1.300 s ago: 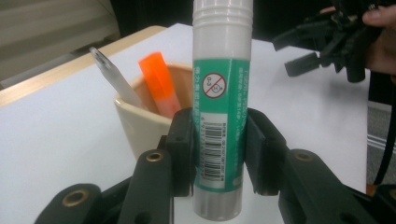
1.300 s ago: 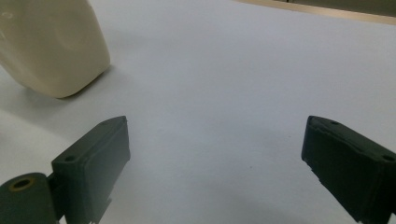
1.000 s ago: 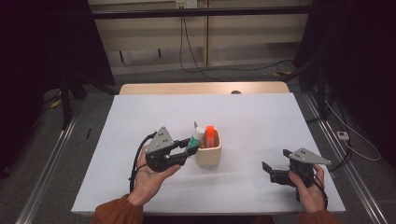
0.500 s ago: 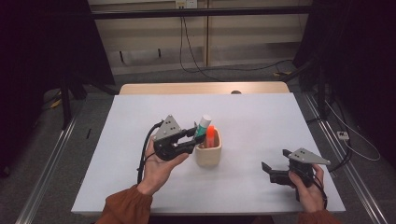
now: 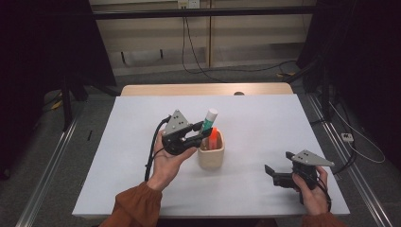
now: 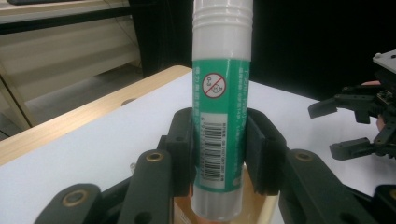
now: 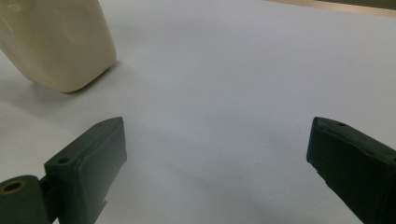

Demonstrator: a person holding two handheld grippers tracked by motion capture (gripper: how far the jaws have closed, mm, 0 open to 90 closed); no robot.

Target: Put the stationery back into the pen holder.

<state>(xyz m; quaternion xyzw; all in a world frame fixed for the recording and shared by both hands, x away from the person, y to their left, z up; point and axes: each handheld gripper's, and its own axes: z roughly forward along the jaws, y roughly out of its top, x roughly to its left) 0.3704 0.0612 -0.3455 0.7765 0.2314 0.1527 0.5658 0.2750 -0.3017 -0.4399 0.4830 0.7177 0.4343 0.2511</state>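
Observation:
A glue stick (image 5: 209, 118) with a green label and white cap stands upright and slightly tilted in my left gripper (image 5: 204, 132), which is shut on its lower half. The left gripper view shows both pads pressed on the glue stick (image 6: 220, 116) in the left gripper (image 6: 219, 144), its bottom end at the mouth of the cream cup (image 6: 267, 211). That cup (image 5: 211, 156) stands mid-table with an orange item (image 5: 214, 138) inside. My right gripper (image 5: 275, 174) rests low near the front right of the table, open with nothing between its fingers (image 7: 88, 163).
The white table (image 5: 265, 118) has bare surface all around the cup. The cream cup (image 7: 60, 42) lies to the upper left in the right gripper view. The right gripper (image 6: 355, 121) is seen far off in the left gripper view. A wooden edge (image 5: 203, 90) borders the back.
My left gripper has carried the glue stick up and to the right, from beside the cup to over its mouth. The right gripper has stayed put.

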